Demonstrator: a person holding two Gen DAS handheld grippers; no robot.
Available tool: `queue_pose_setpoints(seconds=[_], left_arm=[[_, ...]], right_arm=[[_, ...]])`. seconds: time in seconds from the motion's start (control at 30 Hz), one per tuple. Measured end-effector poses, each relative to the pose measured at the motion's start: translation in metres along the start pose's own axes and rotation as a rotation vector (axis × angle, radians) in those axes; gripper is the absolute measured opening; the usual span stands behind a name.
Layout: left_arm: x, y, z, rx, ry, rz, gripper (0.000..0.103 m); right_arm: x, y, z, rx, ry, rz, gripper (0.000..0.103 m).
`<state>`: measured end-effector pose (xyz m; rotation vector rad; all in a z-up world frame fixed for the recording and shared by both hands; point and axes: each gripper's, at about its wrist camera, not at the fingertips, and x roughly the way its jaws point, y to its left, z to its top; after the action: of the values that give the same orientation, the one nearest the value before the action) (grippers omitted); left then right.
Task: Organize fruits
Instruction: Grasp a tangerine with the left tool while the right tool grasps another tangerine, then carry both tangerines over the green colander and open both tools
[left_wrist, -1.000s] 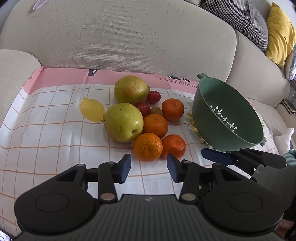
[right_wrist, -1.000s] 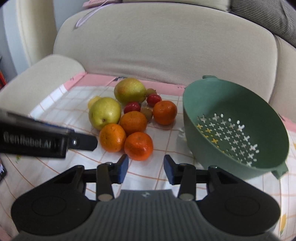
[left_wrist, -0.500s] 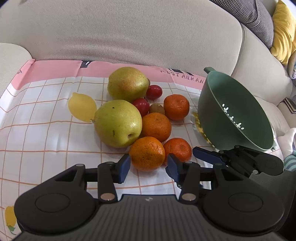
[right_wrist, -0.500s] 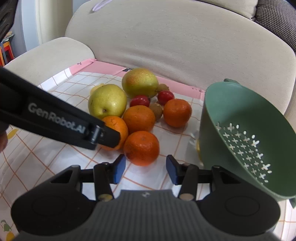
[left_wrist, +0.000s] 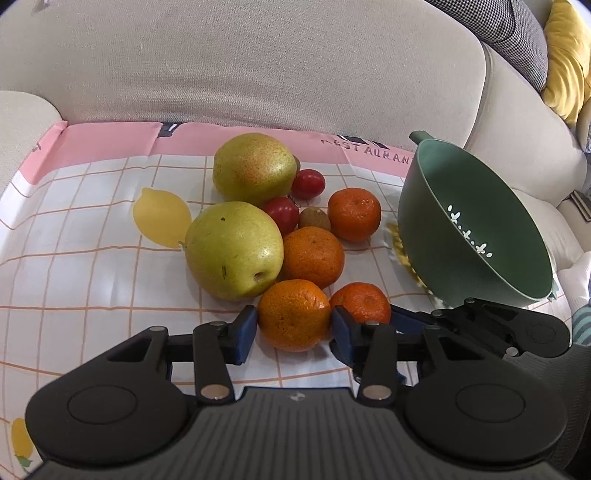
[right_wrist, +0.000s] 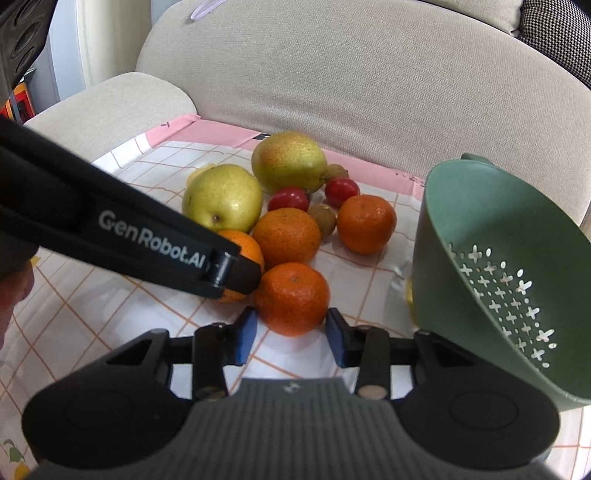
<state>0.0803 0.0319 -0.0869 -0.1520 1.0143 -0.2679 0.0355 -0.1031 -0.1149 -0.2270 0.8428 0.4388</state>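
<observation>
A pile of fruit lies on a checked cloth (left_wrist: 74, 280): two green pears (left_wrist: 234, 251), several oranges, two red tomatoes (left_wrist: 307, 183) and small brown fruits. My left gripper (left_wrist: 293, 328) is open, its blue pads on either side of the nearest orange (left_wrist: 293, 314). My right gripper (right_wrist: 290, 330) is open, its pads on either side of another orange (right_wrist: 291, 297). The left gripper's arm (right_wrist: 110, 236) crosses the right wrist view. A green colander (right_wrist: 498, 273) stands tilted at the right, empty.
The cloth lies on a beige sofa seat with the backrest (left_wrist: 258, 62) behind. A yellow cushion (left_wrist: 565, 62) and a checked cushion (left_wrist: 498, 33) sit at the far right. The right gripper (left_wrist: 480, 328) shows beside the left one.
Both grippers have moved forward to the fruit pile. Each now has an orange between its open pads.
</observation>
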Motion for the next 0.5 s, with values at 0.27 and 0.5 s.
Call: queue_pose_setpoints(seconds=[0.27, 0.5], left_arm=[[-0.024, 0.001, -0.007, 0.009, -0.012, 0.015, 0.05], [-0.049, 0.0, -0.01, 0.0, -0.029, 0.033, 0.05]], right_arm=[[-0.02, 0.0, -0.005, 0.015, -0.001, -0.001, 0.036], [-0.044, 0.002, -0.007, 0.017, -0.035, -0.022, 0.036]])
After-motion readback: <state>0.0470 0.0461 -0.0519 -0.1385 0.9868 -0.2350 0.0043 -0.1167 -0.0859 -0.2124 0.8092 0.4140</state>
